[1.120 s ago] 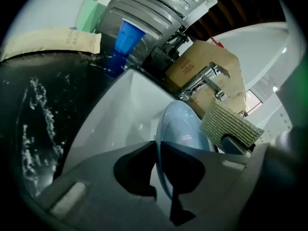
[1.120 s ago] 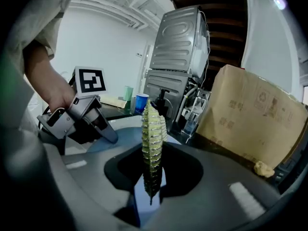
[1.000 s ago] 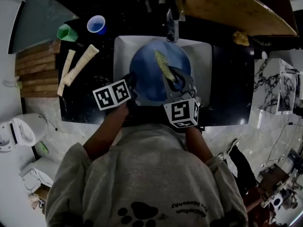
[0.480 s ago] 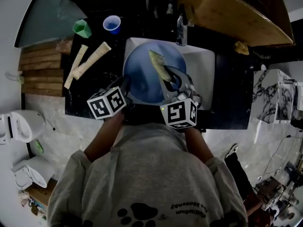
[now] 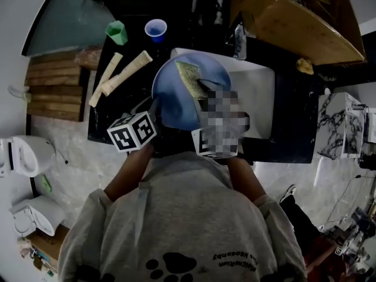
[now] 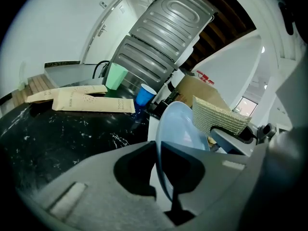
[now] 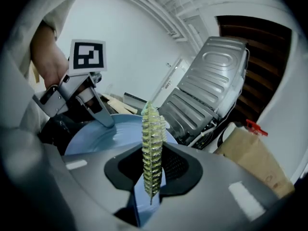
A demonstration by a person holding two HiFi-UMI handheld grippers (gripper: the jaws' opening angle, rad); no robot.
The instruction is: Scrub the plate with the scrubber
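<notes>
The plate (image 5: pixel 176 98) is round, pale blue and smooth. It is tilted up on its rim over the left half of the white sink (image 5: pixel 258 98). The scrubber (image 5: pixel 189 75) is a flat yellow-green mesh pad at the plate's far part, on its hollow side; whether they touch cannot be told.

The plate's left rim reaches past the sink's edge over the dark marbled bench (image 5: pixel 108 122). Two paper packets (image 5: pixel 126 72) lie near it there, and a blue cup (image 5: pixel 155 28) and a green cup (image 5: pixel 116 33) stand farther back. The sink's right half is bare, with the tap (image 5: pixel 238 39) at its far edge.

Both arms reach forward from the near side. The left gripper (image 6: pixel 163 177) is clamped on the plate's near-left rim, which runs edge-on between its jaws. The right gripper (image 7: pixel 151 177) pinches the scrubber, which stands upright and edge-on between its jaws.
</notes>
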